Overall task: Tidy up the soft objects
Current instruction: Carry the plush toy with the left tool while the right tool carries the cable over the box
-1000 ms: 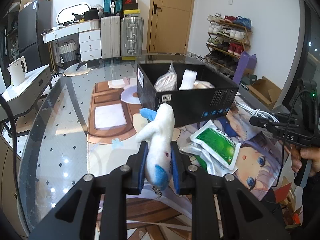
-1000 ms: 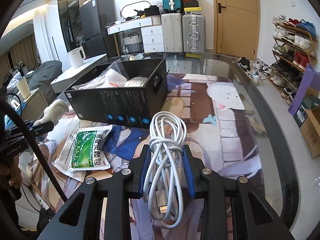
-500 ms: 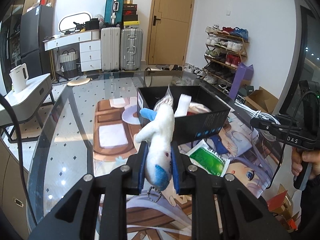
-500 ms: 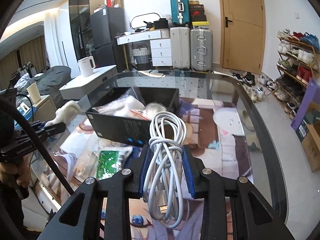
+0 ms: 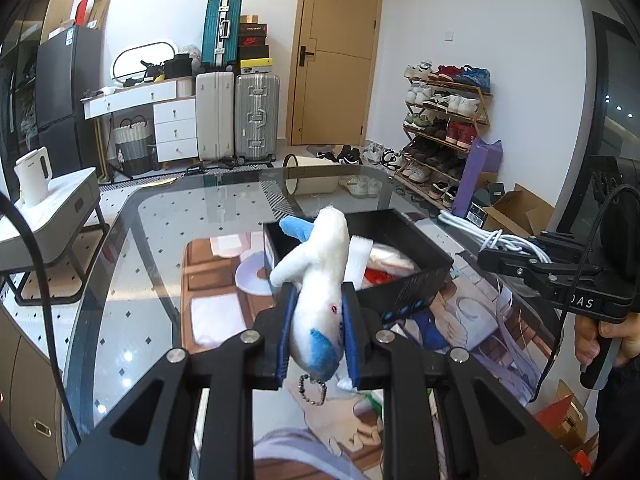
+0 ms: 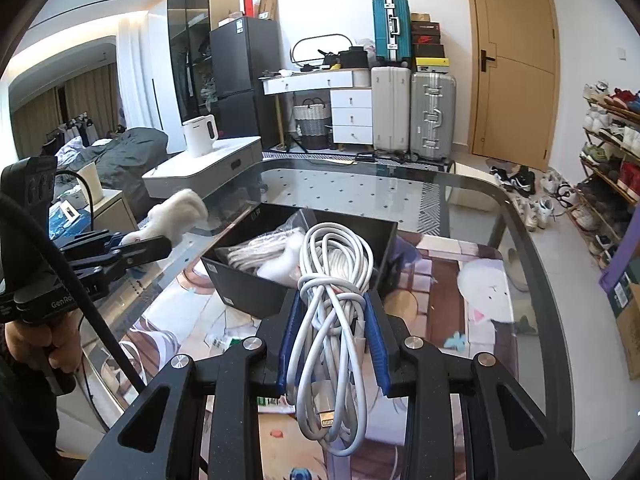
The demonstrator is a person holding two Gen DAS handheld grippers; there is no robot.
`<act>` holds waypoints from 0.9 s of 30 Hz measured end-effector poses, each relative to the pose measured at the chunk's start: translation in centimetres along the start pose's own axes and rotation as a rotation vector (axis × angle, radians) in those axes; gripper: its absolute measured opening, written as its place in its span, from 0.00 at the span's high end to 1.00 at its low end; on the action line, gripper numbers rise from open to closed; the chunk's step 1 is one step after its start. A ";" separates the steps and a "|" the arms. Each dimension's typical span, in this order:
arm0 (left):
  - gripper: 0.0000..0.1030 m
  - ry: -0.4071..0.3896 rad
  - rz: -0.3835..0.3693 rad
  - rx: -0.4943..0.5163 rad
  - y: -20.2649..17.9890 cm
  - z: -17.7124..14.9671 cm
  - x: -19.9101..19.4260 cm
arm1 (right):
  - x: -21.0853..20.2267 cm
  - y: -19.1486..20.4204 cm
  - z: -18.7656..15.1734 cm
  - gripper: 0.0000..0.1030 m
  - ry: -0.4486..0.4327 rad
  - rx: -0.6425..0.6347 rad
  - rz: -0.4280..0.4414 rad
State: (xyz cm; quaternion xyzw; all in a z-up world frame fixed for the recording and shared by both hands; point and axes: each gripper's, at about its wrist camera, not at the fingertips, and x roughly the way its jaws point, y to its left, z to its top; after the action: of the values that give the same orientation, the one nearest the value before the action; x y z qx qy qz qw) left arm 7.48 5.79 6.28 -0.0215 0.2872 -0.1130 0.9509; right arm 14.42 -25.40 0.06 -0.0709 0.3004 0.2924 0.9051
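Left wrist view: the left gripper [image 5: 317, 330] has its blue pads pinched on a plush [image 5: 320, 276], white with blue patches, held upright in the air before the near wall of the black box [image 5: 404, 292]. A bead chain [image 5: 311, 389] dangles below the pads. The risk I judge most likely is that the plush, squashy and gripped low on its body, tips or slides out when the pads part, landing on the box rim or outside it; the chain could also catch on a pad. The box already holds a white roll [image 5: 359, 259] and a bagged item (so free room inside is limited, mostly at the near left). The right gripper [image 5: 500, 254] comes in from the right, near the box's right corner, and both aiming for one opening could collide. To the left the glass table [image 5: 160, 240] is bare and gives room to swing wide.

Right wrist view: the right gripper [image 6: 333, 344] has its pads closed on a coiled white cable [image 6: 334, 280], held above the table just short of the box [image 6: 248, 292]. Loose loops hang past the pads and the plug [image 6: 326, 424] droops low; they could snag the near wall or spill over it. The table's right edge [image 6: 536, 264] curves close by (nothing to catch a dropped cable there).
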 end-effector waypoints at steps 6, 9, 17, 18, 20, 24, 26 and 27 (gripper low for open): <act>0.81 0.001 -0.015 0.000 -0.2 1.1 1.4 | 1.4 0.0 1.0 0.70 0.019 -0.024 0.023; 0.81 0.006 -0.017 0.003 -0.3 1.5 2.1 | 2.2 -0.1 1.5 0.70 0.033 -0.035 0.039; 0.81 0.029 -0.009 0.018 -0.6 2.3 4.4 | 4.4 -0.5 2.6 0.70 0.075 -0.051 0.065; 0.81 0.032 -0.007 0.021 -0.6 2.4 4.7 | 4.6 -0.5 2.7 0.70 0.077 -0.051 0.068; 0.81 0.035 -0.009 0.020 -0.6 2.7 5.2 | 5.3 -0.6 3.1 0.70 0.089 -0.051 0.074; 0.81 0.044 -0.007 0.020 -0.6 3.2 6.4 | 6.8 -0.7 3.7 0.70 0.114 -0.058 0.075; 0.81 0.050 -0.004 0.021 -0.5 3.3 6.9 | 7.3 -0.9 3.8 0.70 0.122 -0.062 0.076; 0.81 0.053 -0.003 0.021 -0.4 3.4 7.1 | 7.6 -0.9 3.9 0.70 0.127 -0.063 0.078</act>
State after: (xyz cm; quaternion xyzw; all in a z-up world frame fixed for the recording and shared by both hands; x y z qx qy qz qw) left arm 15.00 3.67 5.29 -0.0088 0.3108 -0.1178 0.9431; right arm 21.86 -21.21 -1.26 -0.1059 0.3506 0.3318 0.8694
